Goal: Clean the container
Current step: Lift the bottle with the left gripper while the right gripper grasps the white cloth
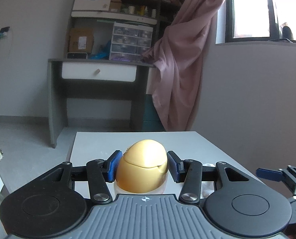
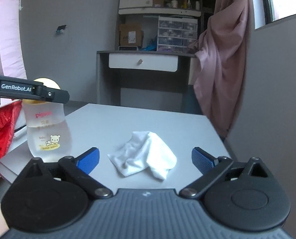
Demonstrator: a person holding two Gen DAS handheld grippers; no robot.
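A clear baby bottle (image 2: 46, 131) with a bear print stands upright at the left of the pale table (image 2: 148, 117). Its rounded yellow cap (image 1: 143, 167) sits between the blue pads of my left gripper (image 1: 143, 166), which is shut on the cap from both sides. The right wrist view shows that same gripper (image 2: 48, 94) clamped across the bottle's top. A crumpled white cloth (image 2: 146, 155) lies on the table just ahead of my right gripper (image 2: 145, 153), which is wide open and not touching it. One right finger (image 1: 267, 172) shows at the edge of the left wrist view.
A grey desk (image 2: 144, 53) with a white drawer and cluttered shelves stands beyond the table. A pink curtain (image 2: 221, 69) hangs to the right, by the window. Red fabric (image 2: 0, 139) lies left of the table. The table's far edge is close behind the bottle.
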